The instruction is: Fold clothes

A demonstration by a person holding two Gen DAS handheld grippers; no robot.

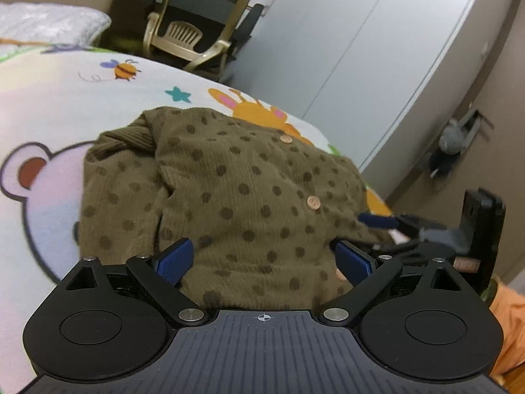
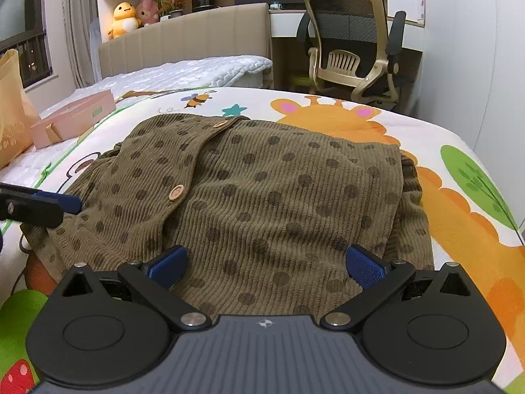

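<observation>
While the brown dotted cardigan is lying with its sleeves tucked in near the bed's foot edge, the left gripper and right gripper are hovering over its near hem, jaws apart and gripping nothing, seemingly placed to pinch that edge.

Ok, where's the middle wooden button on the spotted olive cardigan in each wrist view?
Left wrist view: the round wooden middle button sits right of centre on the olive-brown dotted corduroy cardigan.
Right wrist view: the same button lies left of centre.
Shared landmark: the bee print on the sheet beyond the cardigan.
</observation>
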